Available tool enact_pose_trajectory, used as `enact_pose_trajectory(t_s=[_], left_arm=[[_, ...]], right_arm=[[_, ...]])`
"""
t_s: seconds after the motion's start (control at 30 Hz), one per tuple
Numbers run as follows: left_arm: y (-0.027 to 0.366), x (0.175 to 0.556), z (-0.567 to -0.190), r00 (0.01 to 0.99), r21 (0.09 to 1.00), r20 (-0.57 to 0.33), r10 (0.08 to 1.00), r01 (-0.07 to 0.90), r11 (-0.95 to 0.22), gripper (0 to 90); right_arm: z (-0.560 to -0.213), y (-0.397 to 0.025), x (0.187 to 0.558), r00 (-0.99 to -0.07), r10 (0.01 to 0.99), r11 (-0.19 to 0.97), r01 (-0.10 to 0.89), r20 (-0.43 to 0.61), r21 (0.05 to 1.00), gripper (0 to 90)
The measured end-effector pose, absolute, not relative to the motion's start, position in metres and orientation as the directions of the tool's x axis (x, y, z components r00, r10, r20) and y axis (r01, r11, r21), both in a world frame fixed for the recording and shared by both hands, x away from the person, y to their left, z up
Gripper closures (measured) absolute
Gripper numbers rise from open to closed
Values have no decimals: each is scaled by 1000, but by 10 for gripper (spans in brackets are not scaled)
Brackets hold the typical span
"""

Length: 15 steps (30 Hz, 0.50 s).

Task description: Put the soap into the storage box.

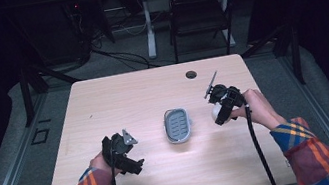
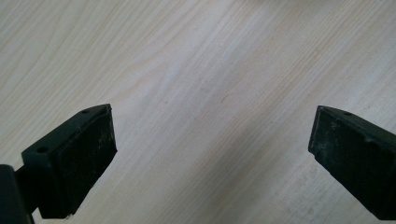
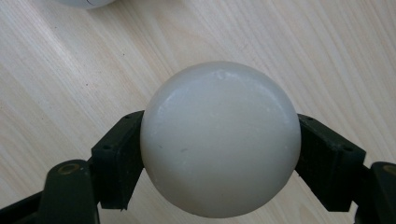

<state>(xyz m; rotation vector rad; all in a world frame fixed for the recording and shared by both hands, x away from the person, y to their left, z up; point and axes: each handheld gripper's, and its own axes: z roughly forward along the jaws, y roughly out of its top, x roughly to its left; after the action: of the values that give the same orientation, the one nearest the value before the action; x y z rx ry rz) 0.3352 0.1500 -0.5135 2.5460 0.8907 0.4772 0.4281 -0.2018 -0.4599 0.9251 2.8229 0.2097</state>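
Above the pale wooden surface point(image 1: 166, 173), right gripper point(image 3: 219, 149) clamped a smooth white ball point(image 3: 219, 140), likely for the grey oval tray point(image 1: 178, 125); left gripper point(image 2: 210, 144) fingers wide, empty.

High view overlooks table point(image 1: 152, 89); gripper views hug it.

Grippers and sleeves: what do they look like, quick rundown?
Both the left gripper and the right gripper are black, each with two blocky jaws and scuffed flat pads. A black cable trails from each, and a grey three-cornered plate sits on top. The sleeves are red, blue and yellow plaid.
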Motion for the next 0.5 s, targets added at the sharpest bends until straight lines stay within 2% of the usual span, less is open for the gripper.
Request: enact_pose_trajectory(t_s=[0.5], left_arm=[[150, 336, -514, 741, 480, 168, 650, 514, -711, 4]], right_arm=[[-444, -180, 435, -813, 572, 814, 544, -112, 205, 231]])
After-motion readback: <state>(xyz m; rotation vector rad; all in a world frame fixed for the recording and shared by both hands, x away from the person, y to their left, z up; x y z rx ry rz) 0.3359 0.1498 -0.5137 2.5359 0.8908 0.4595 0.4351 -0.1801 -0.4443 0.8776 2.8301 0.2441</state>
